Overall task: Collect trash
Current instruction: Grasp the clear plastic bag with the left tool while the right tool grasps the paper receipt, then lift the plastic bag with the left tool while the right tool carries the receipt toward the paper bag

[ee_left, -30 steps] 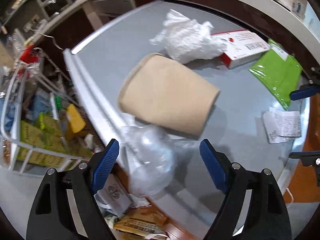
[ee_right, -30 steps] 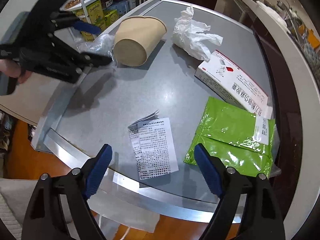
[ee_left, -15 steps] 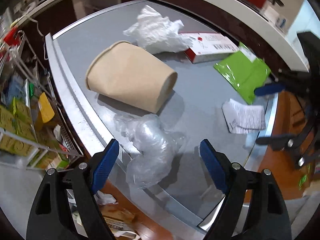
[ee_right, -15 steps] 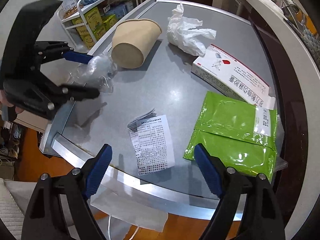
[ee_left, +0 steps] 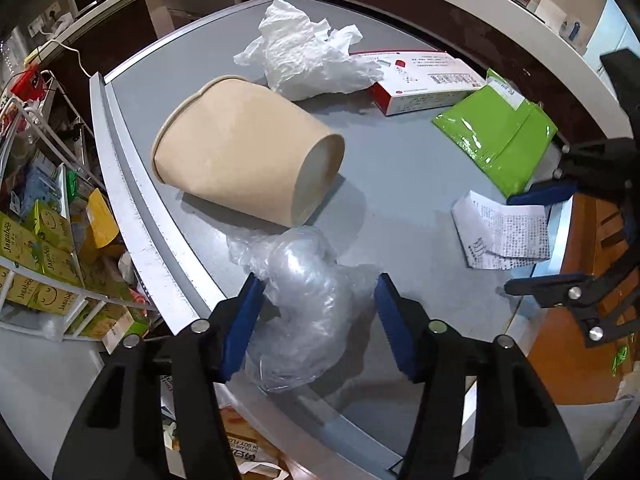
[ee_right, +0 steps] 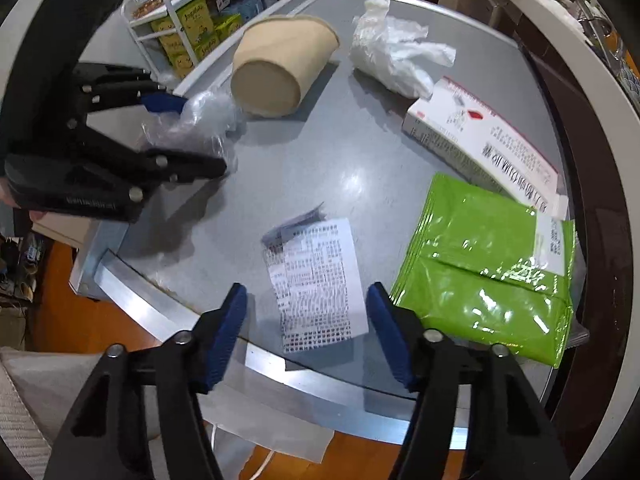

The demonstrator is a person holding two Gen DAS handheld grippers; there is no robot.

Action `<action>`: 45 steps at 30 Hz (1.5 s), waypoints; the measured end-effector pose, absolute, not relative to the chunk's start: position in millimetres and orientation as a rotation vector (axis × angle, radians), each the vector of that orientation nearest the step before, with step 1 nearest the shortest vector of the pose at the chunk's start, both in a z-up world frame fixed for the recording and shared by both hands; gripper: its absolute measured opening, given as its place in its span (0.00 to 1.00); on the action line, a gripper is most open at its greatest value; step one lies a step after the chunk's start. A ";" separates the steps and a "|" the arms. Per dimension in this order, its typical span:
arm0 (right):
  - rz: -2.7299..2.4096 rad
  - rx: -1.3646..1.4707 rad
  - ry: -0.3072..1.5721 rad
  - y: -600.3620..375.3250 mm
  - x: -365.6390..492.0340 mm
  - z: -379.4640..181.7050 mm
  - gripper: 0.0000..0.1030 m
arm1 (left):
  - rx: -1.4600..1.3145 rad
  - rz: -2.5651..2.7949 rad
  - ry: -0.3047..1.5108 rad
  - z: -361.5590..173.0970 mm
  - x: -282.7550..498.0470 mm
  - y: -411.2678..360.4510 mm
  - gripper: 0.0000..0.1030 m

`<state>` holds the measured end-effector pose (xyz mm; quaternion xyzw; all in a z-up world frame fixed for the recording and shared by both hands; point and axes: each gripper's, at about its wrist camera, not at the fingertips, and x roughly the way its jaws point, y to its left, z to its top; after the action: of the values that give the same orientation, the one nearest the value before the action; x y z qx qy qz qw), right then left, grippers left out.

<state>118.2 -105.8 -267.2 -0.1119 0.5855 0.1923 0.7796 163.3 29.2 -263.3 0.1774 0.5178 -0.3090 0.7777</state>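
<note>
A crumpled clear plastic wrap (ee_left: 308, 300) lies at the table's near edge between the open fingers of my left gripper (ee_left: 318, 312); the left pad touches it. In the right wrist view the wrap (ee_right: 200, 120) sits between the left gripper's fingers. A tan paper cup (ee_left: 244, 152) lies on its side just beyond. A printed receipt (ee_right: 316, 280) lies flat between the fingers of my open right gripper (ee_right: 306, 320), near the table's metal edge. A green foil pouch (ee_right: 488, 268), a red-and-white box (ee_right: 480, 140) and crumpled white tissue (ee_right: 392, 60) lie farther back.
The grey table (ee_right: 340, 168) has a metal rim (ee_left: 132, 184). A wire rack with yellow-green boxes (ee_left: 36, 248) stands beside the table on the left. The floor is orange-brown wood (ee_right: 60, 312). A dark curved counter (ee_left: 400, 12) runs behind the table.
My left gripper has moved in around the plastic wrap and its fingers have narrowed. My right gripper has moved forward around the receipt.
</note>
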 end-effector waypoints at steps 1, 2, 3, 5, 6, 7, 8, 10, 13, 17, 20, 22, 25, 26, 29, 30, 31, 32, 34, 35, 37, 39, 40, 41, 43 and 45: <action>0.420 -0.247 1.264 -105.0 117.3 -266.6 0.55 | 0.381 -0.670 1.120 -262.6 163.7 29.3 0.56; 0.422 -0.247 1.264 -104.9 116.7 -266.2 0.55 | 0.380 -0.671 1.122 -262.2 163.6 29.3 0.54; 0.424 -0.246 1.262 -103.5 115.7 -266.0 0.51 | 0.375 -0.675 1.122 -261.9 164.3 29.4 0.53; 0.433 -0.249 1.254 -103.2 114.5 -264.7 0.39 | 0.355 -0.686 1.126 -260.3 165.5 29.3 0.51; 0.439 -0.250 1.254 -103.0 114.3 -264.1 0.37 | 0.345 -0.687 1.129 -260.3 166.5 29.4 0.51; 0.441 -0.252 1.255 -102.8 115.5 -264.0 0.37 | 0.341 -0.688 1.130 -260.4 166.6 28.7 0.49; 0.441 -0.257 1.255 -102.2 115.3 -263.9 0.37 | 0.336 -0.693 1.132 -260.0 166.6 28.1 0.47; 0.443 -0.253 1.257 -101.9 114.8 -263.4 0.37 | 0.337 -0.698 1.136 -259.9 165.9 27.2 0.45; 0.443 -0.223 1.252 -102.9 113.7 -261.3 0.37 | 0.328 -0.707 1.140 -258.6 163.2 27.1 0.41; 0.435 -0.170 1.251 -108.9 113.5 -257.4 0.37 | 0.266 -0.720 1.163 -258.1 162.6 34.7 0.39; 0.431 -0.124 1.247 -113.9 113.6 -254.4 0.37 | 0.229 -0.722 1.168 -256.5 160.6 40.0 0.39; 0.426 -0.094 1.241 -116.7 112.0 -250.9 0.37 | 0.205 -0.722 1.168 -253.9 158.8 43.2 0.39; 0.425 -0.067 1.224 -120.1 108.8 -244.3 0.37 | 0.179 -0.716 1.153 -246.1 154.5 48.4 0.39; 0.425 -0.056 1.217 -121.1 108.1 -240.4 0.37 | 0.173 -0.714 1.144 -242.2 152.4 49.3 0.39; 0.423 -0.036 1.193 -124.4 105.9 -230.7 0.37 | 0.153 -0.706 1.114 -229.8 146.9 48.6 0.39; 0.422 -0.026 1.180 -123.7 103.9 -225.6 0.37 | 0.143 -0.705 1.103 -225.3 144.9 49.6 0.39; 0.423 -0.017 1.171 -125.1 103.6 -221.2 0.37 | 0.134 -0.703 1.093 -221.3 143.4 50.3 0.39; 0.422 -0.013 1.163 -125.8 103.4 -217.8 0.37 | 0.123 -0.700 1.078 -215.8 140.8 50.9 0.39; 0.422 -0.007 1.139 -128.2 100.9 -208.0 0.37 | 0.111 -0.696 1.056 -207.9 136.8 51.2 0.39; 0.421 -0.005 1.131 -129.6 99.4 -204.9 0.37 | 0.106 -0.693 1.040 -202.5 133.6 50.5 0.39; 0.419 -0.001 1.110 -132.5 96.0 -194.8 0.37 | 0.103 -0.684 1.012 -192.4 128.2 49.7 0.39; 0.413 0.002 1.087 -137.0 90.9 -185.0 0.37 | 0.097 -0.676 0.990 -184.1 122.6 49.1 0.39; 0.410 0.003 1.078 -138.6 89.1 -181.1 0.37 | 0.094 -0.671 0.981 -180.6 120.3 49.0 0.39; 0.406 0.005 1.064 -140.7 86.2 -175.7 0.37 | 0.092 -0.662 0.965 -174.4 116.7 48.9 0.39; 0.403 0.009 1.043 -143.2 82.7 -167.3 0.37 | 0.090 -0.654 0.944 -165.2 111.4 49.6 0.39; 0.399 0.016 1.021 -150.8 75.2 -156.8 0.37 | 0.085 -0.645 0.922 -154.9 104.7 49.7 0.39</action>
<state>75.2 -150.8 -156.8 0.0077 0.4851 0.1896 0.8536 104.7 49.7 -154.9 0.0405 0.4370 -0.3056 0.8450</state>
